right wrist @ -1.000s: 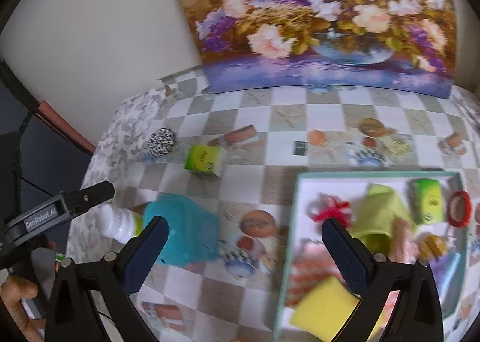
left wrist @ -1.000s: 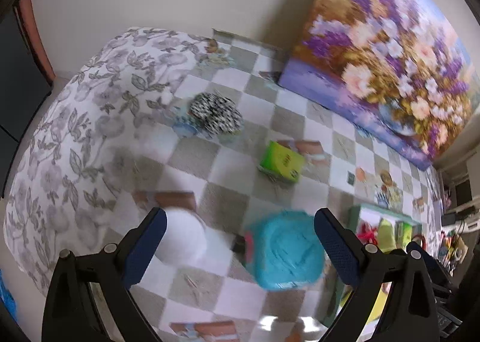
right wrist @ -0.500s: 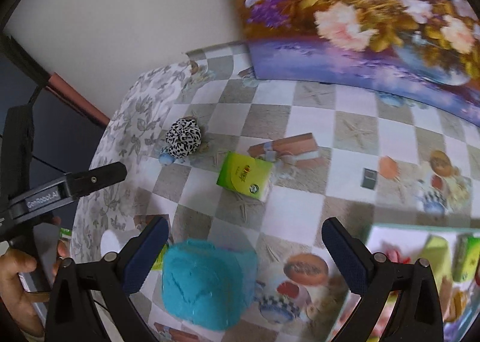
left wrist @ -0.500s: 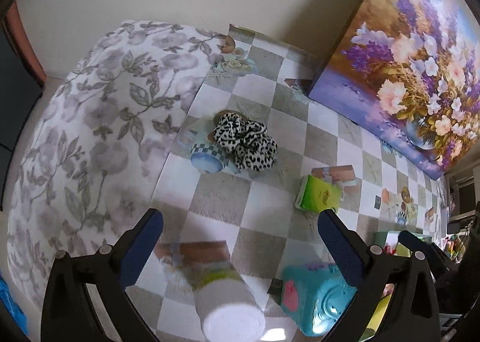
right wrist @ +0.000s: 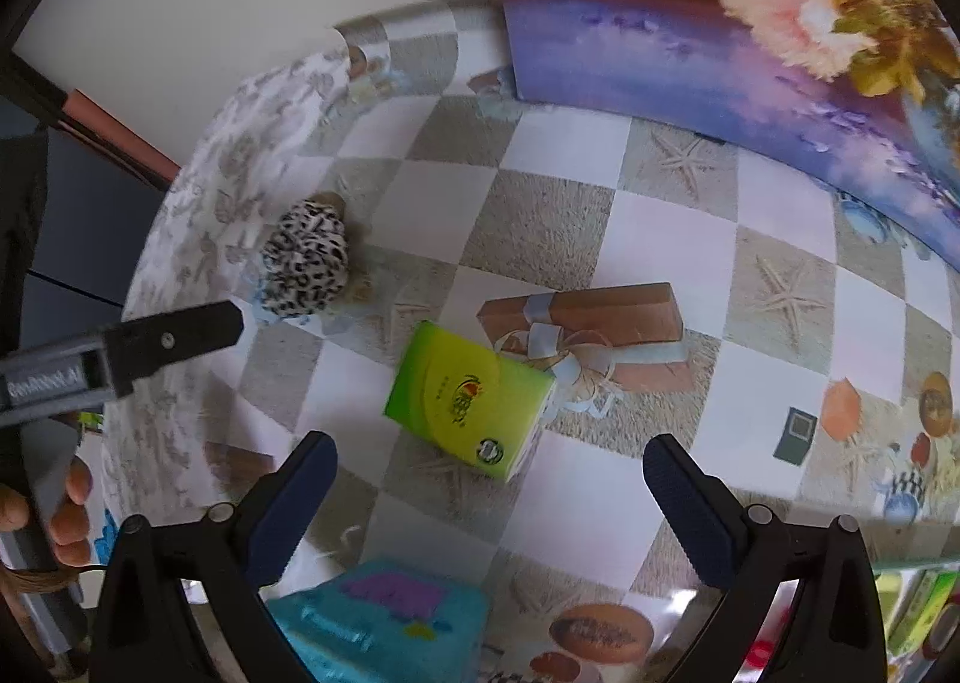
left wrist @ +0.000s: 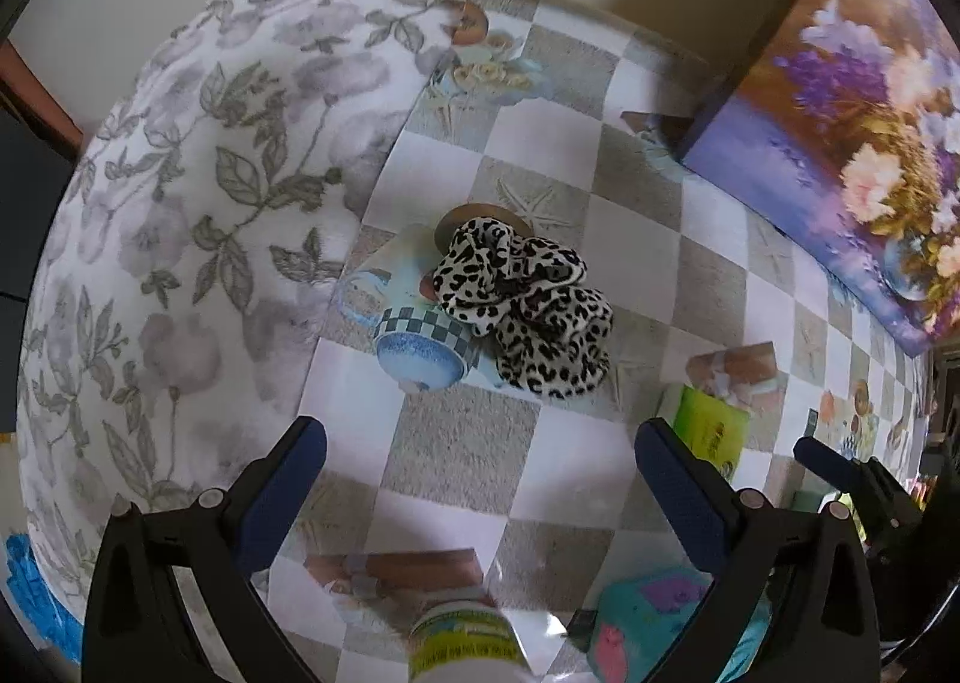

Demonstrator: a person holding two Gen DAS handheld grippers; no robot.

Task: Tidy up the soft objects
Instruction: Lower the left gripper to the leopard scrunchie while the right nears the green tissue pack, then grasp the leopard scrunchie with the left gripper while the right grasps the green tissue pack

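My left gripper (left wrist: 480,494) stands wide, holding nothing; a white green-labelled bottle (left wrist: 465,647) lies nearest, below its fingers, and the leopard-print fabric scrunchie (left wrist: 522,305) rests ahead, slightly right of centre, on the checkered tablecloth (left wrist: 456,437). My right gripper (right wrist: 489,494), likewise wide and unloaded, has a teal plastic box (right wrist: 378,623) near its left finger and the green tissue packet (right wrist: 468,398) just ahead.

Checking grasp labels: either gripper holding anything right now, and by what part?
Nothing held. Left gripper and right gripper are both open, above the table; leopard scrunchie and green tissue pack lie untouched.
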